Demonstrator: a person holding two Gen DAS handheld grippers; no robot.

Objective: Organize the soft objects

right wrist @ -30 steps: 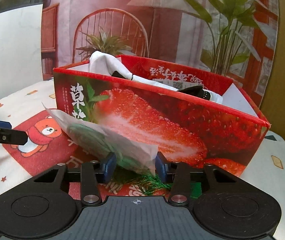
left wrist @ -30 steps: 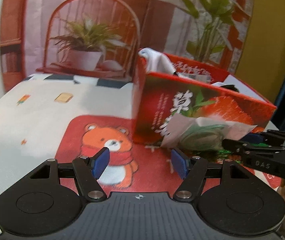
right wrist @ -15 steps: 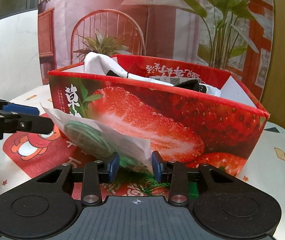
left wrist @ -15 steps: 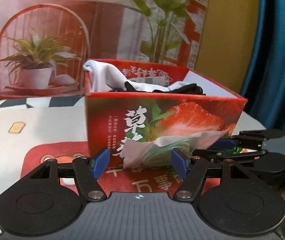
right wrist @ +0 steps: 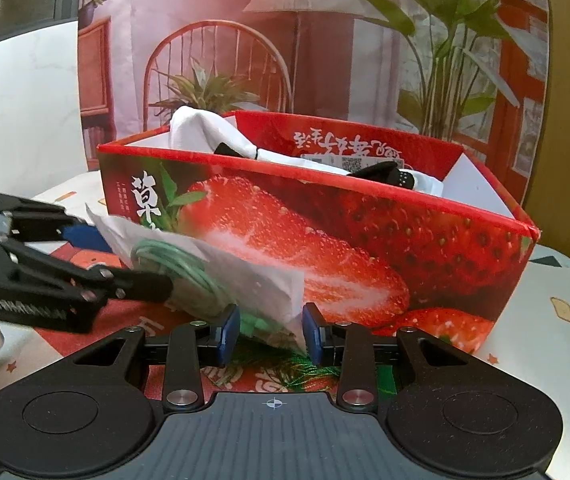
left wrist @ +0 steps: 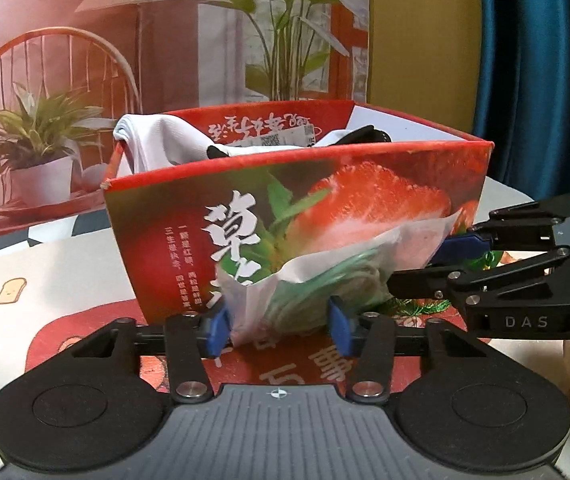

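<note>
A white translucent pouch with green tinsel inside (left wrist: 317,280) hangs in front of the red strawberry box (left wrist: 365,200). My right gripper (right wrist: 271,332) is shut on the pouch's right end (right wrist: 281,304). My left gripper (left wrist: 279,328) has its jaws around the pouch's left end, pads close to or touching it. The right gripper shows at the right of the left wrist view (left wrist: 465,264); the left gripper shows at the left of the right wrist view (right wrist: 85,280). White and black soft items (right wrist: 213,136) lie in the box (right wrist: 405,248).
The box stands on a tablecloth with a red bear print (left wrist: 85,328). A printed backdrop with a chair and plants (right wrist: 213,60) stands behind the box. A blue curtain (left wrist: 545,80) hangs at the right in the left wrist view.
My left gripper swung right and moved in until its jaws straddle the pouch, narrowing. My right gripper kept holding the pouch, almost still.
</note>
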